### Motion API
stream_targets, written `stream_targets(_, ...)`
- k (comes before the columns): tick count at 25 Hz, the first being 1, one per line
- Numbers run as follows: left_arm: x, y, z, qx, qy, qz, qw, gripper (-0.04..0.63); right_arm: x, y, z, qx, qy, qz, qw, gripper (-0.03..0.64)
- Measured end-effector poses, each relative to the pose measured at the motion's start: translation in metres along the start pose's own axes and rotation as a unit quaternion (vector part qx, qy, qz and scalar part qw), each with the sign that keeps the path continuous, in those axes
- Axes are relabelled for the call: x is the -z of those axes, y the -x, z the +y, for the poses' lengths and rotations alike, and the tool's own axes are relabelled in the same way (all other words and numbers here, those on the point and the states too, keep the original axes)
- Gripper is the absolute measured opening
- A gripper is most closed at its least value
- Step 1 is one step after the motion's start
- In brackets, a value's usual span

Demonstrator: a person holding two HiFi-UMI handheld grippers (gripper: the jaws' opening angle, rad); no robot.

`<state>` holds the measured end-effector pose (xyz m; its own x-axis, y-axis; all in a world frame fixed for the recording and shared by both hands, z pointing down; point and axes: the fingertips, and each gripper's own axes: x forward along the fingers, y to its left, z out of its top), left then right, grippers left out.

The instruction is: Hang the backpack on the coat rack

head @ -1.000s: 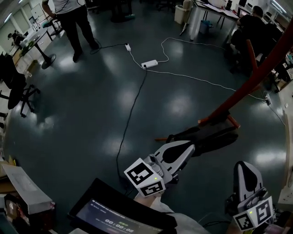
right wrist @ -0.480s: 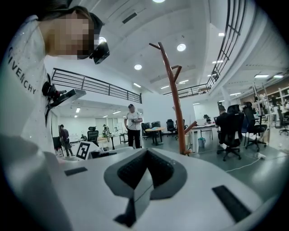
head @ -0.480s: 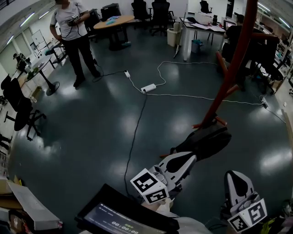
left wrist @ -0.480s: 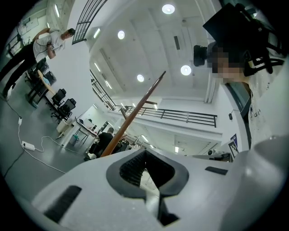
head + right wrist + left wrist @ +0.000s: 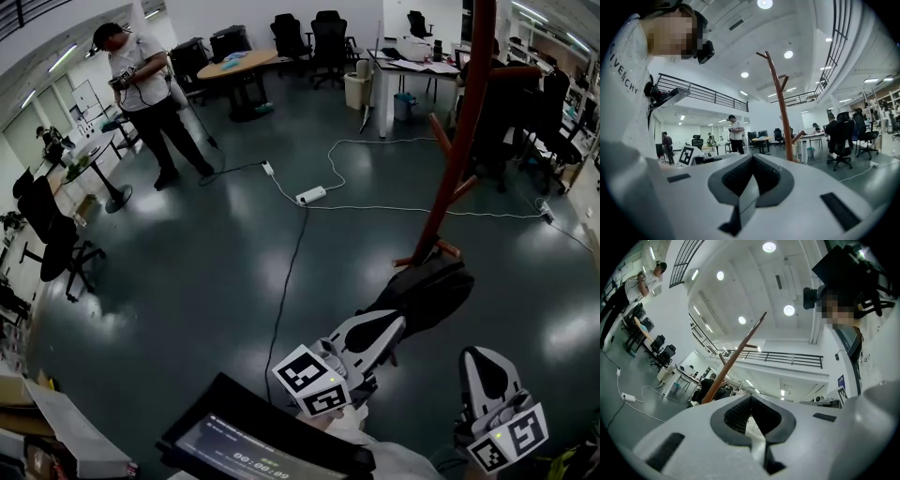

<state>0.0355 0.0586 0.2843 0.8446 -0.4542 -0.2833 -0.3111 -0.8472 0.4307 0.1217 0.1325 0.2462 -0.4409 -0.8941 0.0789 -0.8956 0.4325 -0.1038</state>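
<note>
gleaming dark office floor

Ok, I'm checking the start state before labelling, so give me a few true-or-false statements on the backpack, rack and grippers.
1. The backpack hangs on the rack. False: it lies on the floor at the rack's foot.
2. The right gripper is shut and empty. True.
3. The left gripper grips the backpack. False: it is shut with nothing between its jaws.
4. A power strip lies on the floor. True.
</note>
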Motion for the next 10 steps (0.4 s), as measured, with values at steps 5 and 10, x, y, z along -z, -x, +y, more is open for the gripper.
stream_targets(5,-0.001,-0.005,-0.001,0.000,-0.006,-0.002,1.0000,0.009,0.003,0.001,-0.002,-0.004,0.000,0.001,1.000,0.017)
stream_targets(10,0.000,-0.018,0.008,-0.003,-0.007,-0.001,1.0000,0.009,0.004,-0.008,-0.015,-0.008,-0.003,0.004,1.000,0.017)
